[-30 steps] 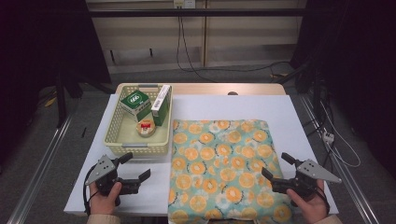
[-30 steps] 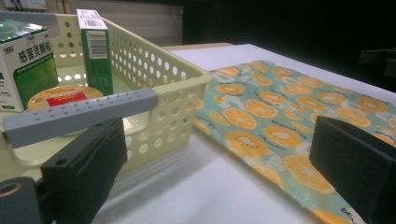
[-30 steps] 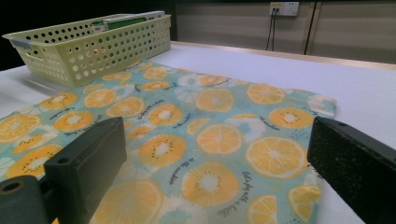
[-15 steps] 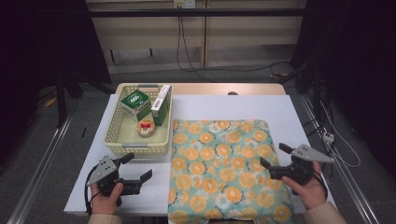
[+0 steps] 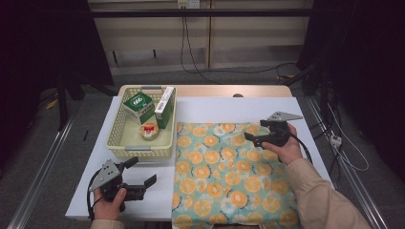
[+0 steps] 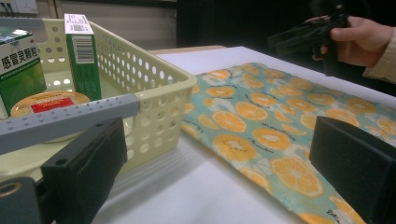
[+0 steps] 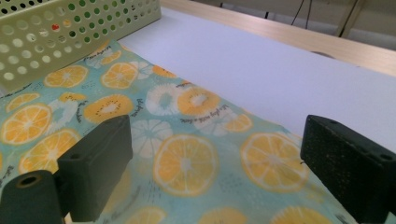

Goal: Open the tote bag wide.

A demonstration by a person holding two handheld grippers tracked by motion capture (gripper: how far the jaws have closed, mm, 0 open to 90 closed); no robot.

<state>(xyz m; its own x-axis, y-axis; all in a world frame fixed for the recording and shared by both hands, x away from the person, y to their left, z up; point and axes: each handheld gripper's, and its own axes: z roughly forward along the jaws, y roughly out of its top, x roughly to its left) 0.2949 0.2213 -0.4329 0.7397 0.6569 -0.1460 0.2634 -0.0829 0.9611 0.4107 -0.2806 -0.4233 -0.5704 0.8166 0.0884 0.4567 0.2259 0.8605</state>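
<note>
The near edge of the orange-print cloth (image 5: pixel 229 176) runs off the bottom of the high view. The small words on the round tin (image 5: pixel 149 130) are too tiny to read.

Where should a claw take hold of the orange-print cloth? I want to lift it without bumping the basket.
Probably its far right corner, approached from the right. The cloth lies flat, so only an edge gives the jaws something to pinch. That corner sits on bare white table, away from the basket, near the open right claw.
</note>
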